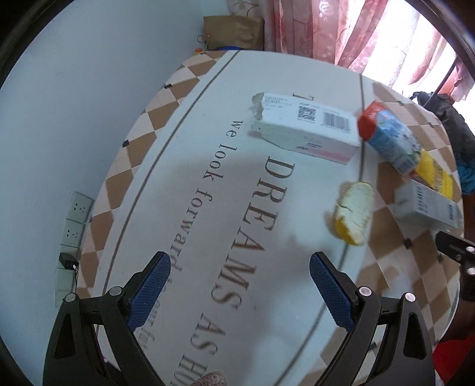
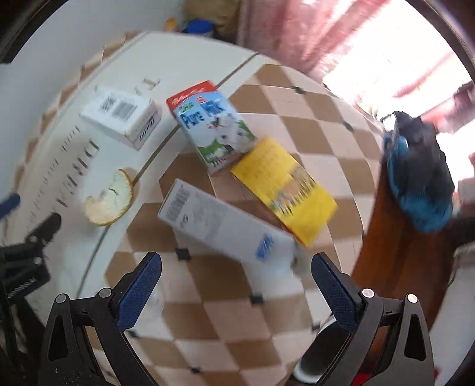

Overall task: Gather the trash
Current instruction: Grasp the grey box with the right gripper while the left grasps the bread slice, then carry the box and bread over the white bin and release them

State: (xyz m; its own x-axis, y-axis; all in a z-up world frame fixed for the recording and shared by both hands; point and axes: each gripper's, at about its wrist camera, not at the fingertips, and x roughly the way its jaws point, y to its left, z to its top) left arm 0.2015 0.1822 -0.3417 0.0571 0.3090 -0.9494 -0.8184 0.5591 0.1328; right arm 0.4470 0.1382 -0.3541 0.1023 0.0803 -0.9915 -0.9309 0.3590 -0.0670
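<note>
Reaching with both tongs spread and empty, the right gripper (image 2: 236, 268) risks shoving the grey box (image 2: 219, 221) just ahead into the yellow carton (image 2: 285, 185), while the left gripper (image 1: 240, 270) could squash the peel (image 1: 354, 212) ahead-right.

A table (image 1: 190, 166) with a checkered cloth is filling the middle of the frame. Pink curtains (image 1: 320, 26) are hanging at the top, and wall sockets (image 1: 75, 219) are showing at left.
</note>
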